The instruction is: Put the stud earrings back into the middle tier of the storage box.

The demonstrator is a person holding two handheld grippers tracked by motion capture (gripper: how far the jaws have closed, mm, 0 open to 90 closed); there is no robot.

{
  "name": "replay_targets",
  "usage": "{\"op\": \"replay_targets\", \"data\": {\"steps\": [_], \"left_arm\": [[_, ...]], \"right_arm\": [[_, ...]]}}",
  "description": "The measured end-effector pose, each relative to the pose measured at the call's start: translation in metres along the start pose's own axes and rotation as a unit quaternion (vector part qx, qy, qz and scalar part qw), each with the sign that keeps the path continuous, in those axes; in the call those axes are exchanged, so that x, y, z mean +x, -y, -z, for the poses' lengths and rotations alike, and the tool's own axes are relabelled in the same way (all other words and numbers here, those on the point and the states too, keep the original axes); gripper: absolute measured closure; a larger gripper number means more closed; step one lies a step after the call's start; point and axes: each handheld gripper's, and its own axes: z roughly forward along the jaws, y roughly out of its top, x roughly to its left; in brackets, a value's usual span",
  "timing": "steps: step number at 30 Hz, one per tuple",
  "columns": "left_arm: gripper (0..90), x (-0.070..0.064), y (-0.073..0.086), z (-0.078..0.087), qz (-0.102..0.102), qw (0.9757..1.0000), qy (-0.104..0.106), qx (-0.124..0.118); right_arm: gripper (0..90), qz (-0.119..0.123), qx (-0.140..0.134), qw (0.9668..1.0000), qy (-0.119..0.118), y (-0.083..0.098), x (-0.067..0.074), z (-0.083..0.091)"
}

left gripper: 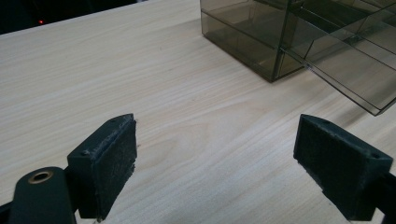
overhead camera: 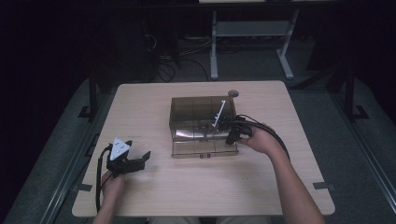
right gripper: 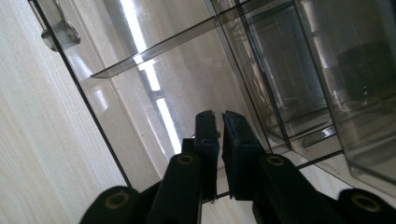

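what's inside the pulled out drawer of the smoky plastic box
The open drawer looks empty; its dividers show through. The right gripper hides its right end.

A smoky transparent drawer box [overhead camera: 198,122] stands mid-bench [overhead camera: 154,191], its bottom drawer [overhead camera: 204,149] pulled out toward the person. The right tongs [overhead camera: 232,134] are at the drawer's right end, jaws nearly together. The left tongs [overhead camera: 138,158] rest well apart, near the left edge, jaws spread.

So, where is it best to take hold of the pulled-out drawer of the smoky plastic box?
Probably at the drawer front's two small knobs, coming from the person's side of the table: the drawer sticks out of the box toward that side, and the knobs stand out from its thin, slippery wall.
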Motion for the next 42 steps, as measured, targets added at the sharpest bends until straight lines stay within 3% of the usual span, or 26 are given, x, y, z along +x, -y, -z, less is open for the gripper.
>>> {"op": "replay_targets", "data": {"steps": [9, 25, 35, 42], "left_arm": [[12.8, 0.000, 0.000, 0.000, 0.000, 1.0000, 0.001, -0.001], [12.8, -0.001, 0.000, 0.000, -0.002, 1.0000, 0.000, 0.001], [12.8, -0.001, 0.000, -0.001, -0.001, 1.0000, 0.000, 0.000], [12.8, -0.001, 0.000, -0.001, -0.003, 1.0000, -0.001, 0.001]], "right_arm": [[78.6, 0.001, -0.018, 0.9998, 0.002, 0.005, 0.004, 0.012], [70.5, 0.001, -0.053, 0.9986, 0.006, 0.040, 0.026, 0.046], [66.2, 0.019, -0.056, 0.9982, 0.005, 0.064, 0.045, 0.051], [66.0, 0.014, -0.054, 0.9984, -0.003, 0.079, 0.054, 0.041]]}}
